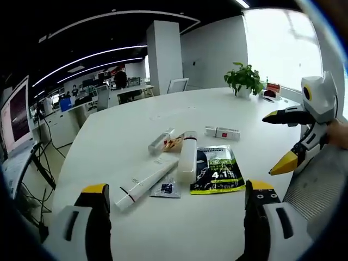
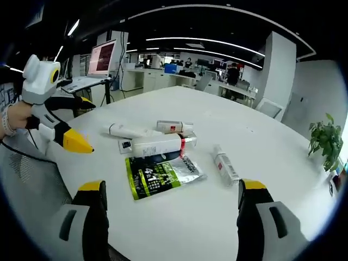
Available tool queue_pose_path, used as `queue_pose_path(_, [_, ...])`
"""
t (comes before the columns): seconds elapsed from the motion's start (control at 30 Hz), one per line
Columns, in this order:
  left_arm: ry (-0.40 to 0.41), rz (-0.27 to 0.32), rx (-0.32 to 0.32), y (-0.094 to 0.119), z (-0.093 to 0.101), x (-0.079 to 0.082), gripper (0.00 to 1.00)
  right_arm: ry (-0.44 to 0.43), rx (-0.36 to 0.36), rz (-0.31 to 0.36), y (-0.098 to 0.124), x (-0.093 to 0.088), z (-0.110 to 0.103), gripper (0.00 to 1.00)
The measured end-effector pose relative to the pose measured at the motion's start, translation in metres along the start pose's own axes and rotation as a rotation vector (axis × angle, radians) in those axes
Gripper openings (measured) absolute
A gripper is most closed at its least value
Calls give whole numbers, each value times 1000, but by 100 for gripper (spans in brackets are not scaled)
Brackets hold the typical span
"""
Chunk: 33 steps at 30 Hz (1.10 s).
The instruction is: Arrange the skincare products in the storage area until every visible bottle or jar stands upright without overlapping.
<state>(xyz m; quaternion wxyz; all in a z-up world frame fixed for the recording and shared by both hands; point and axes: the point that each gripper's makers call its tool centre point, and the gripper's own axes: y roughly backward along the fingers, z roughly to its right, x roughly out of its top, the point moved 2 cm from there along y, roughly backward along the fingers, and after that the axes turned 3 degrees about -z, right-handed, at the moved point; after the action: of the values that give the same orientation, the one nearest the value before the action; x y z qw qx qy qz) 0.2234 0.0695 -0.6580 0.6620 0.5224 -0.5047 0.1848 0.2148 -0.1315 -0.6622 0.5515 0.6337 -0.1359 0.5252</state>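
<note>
Several skincare items lie flat in a cluster on the white table (image 1: pixel 119 122). Among them are a long white tube (image 1: pixel 145 181), a white bottle with a red band (image 1: pixel 187 156), a small red-marked bottle (image 1: pixel 161 140), a small white tube (image 1: pixel 222 132) off to one side, and a green-black sachet (image 1: pixel 217 170). The right gripper view shows the same tube (image 2: pixel 128 130), banded bottle (image 2: pixel 160 145), small bottle (image 2: pixel 174 127), lone tube (image 2: pixel 224 165) and sachet (image 2: pixel 160 175). My left gripper (image 1: pixel 179 198) is open, short of the cluster. My right gripper (image 2: pixel 174 193) is open and holds nothing.
A potted plant (image 1: pixel 243 80) stands at the table's far side. A laptop (image 2: pixel 103 57) sits on a side desk. A mesh chair back (image 1: pixel 321 185) is near the table edge. A small dark sachet (image 1: pixel 166 188) lies by the long tube. The other gripper (image 1: pixel 280 140) hovers open.
</note>
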Motion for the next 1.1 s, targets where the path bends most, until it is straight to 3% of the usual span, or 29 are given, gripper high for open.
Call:
queue_pose_path(0.33, [-22,5,-32,1,7,1,98,-18,15,22,9,1,-9,100])
queue_pose_path(0.67, [43,7,-28,5,1,-1,97,47,19,-4,23,8,-1,100])
queue_pose_path(0.87, [50,8,-51,7,5,-4,97,111,20,-13,26,26,13,100])
queue_pose_path(1.1, [64,19,-59,9,6,-3,96,110,65,0,23,50,28,100])
